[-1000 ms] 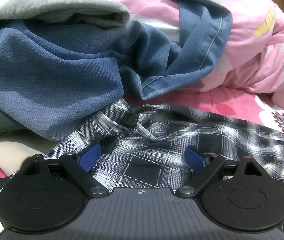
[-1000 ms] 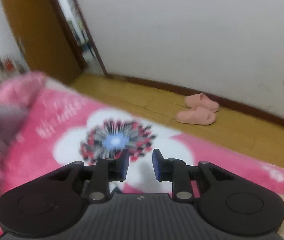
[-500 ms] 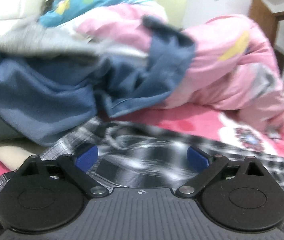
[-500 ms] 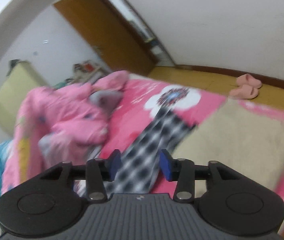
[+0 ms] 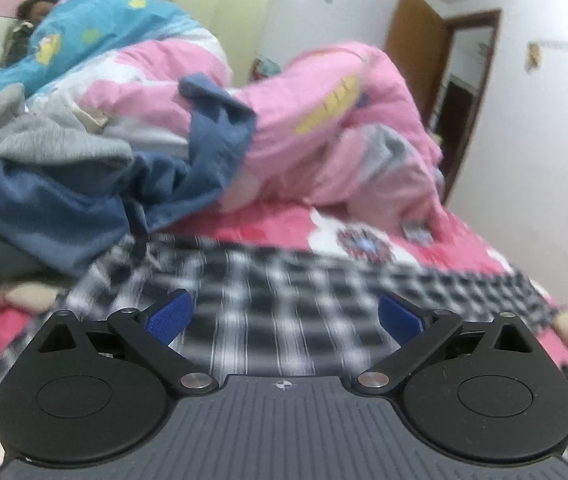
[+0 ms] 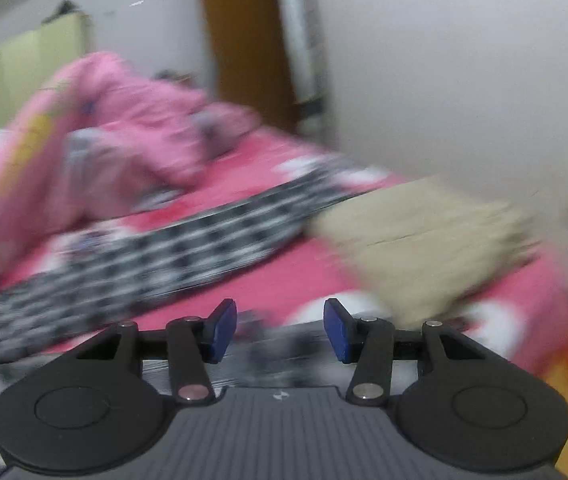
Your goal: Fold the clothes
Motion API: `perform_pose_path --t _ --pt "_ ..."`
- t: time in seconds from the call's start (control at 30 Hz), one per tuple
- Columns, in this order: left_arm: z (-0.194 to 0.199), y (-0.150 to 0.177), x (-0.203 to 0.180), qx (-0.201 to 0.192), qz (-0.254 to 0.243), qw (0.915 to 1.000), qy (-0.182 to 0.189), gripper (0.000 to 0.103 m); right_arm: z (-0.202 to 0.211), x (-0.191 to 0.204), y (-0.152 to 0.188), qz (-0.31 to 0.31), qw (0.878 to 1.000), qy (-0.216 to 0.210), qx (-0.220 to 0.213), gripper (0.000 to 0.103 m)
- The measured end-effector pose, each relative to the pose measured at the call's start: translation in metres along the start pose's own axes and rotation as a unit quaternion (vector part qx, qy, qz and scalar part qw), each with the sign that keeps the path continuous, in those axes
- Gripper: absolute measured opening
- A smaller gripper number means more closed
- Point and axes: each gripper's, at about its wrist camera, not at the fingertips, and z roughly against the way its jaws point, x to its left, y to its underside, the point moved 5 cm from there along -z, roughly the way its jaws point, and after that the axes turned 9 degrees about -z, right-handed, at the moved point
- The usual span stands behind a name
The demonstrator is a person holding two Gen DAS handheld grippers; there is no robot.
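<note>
On the pink bedspread (image 5: 268,228) the plaid shirt (image 5: 284,280) lies stretched out flat, denim (image 5: 64,208) heaped at ten o'clock. The left gripper (image 5: 284,314) has just been opening and is spread wide; the right gripper (image 6: 280,326) is half apart; both are empty. The shirt looks spread and unfolded; next, each needs an edge to pinch.

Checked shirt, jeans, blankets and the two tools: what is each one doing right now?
Checked shirt: spread long across the bed, not folded.
Jeans: crumpled in a heap.
Grey garment: bunched on top of the jeans.
Pink quilt: rumpled in a pile.
Beige cloth: lying flat, seems folded.
Left tool: open wide, jaws just been opening, empty.
Right tool: open, holding nothing.
</note>
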Motion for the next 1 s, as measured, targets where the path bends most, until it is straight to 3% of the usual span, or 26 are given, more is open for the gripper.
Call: perform_pose_path --t 0.1,0.17,0.33,0.4,0.53,0.73,0.8,0.9,1.0 --pt "-0.002 0.017 -0.009 0.017 -0.022 0.9996 0.007 0.101 -0.013 -0.046 0.011 -0.076 0.996 0.034 0.015 0.053" --pt "-0.007 0.023 -0.017 0.025 -0.042 0.9988 0.001 0.101 -0.027 -0.068 0.020 -0.122 0.991 0.028 0.038 0.053" --pt "-0.018 0.033 -0.035 0.039 -0.085 0.9955 -0.011 0.101 -0.052 -0.093 0.038 -0.165 0.985 -0.004 0.053 0.053" --pt "-0.023 0.036 -0.040 0.042 -0.090 0.9949 -0.012 0.101 -0.059 -0.093 0.037 -0.151 0.987 -0.019 0.050 0.053" --pt "-0.031 0.045 -0.042 0.060 -0.084 0.9944 -0.023 0.101 -0.070 -0.101 0.032 -0.126 0.991 0.020 0.044 0.053" --pt "-0.041 0.057 -0.043 0.084 -0.091 0.9917 -0.036 0.101 -0.084 -0.120 0.040 -0.159 0.985 -0.008 0.070 0.051" --pt "-0.045 0.059 -0.042 0.091 -0.088 0.9911 -0.041 0.101 -0.075 -0.105 0.045 -0.114 0.990 -0.031 0.071 0.038" --pt "-0.049 0.061 -0.042 0.099 -0.081 0.9908 -0.043 0.101 -0.063 -0.079 0.051 -0.050 0.994 -0.068 0.075 0.035" --pt "-0.054 0.065 -0.043 0.109 -0.081 0.9897 -0.044 0.101 -0.064 -0.065 0.051 -0.001 0.996 -0.060 0.067 0.035"
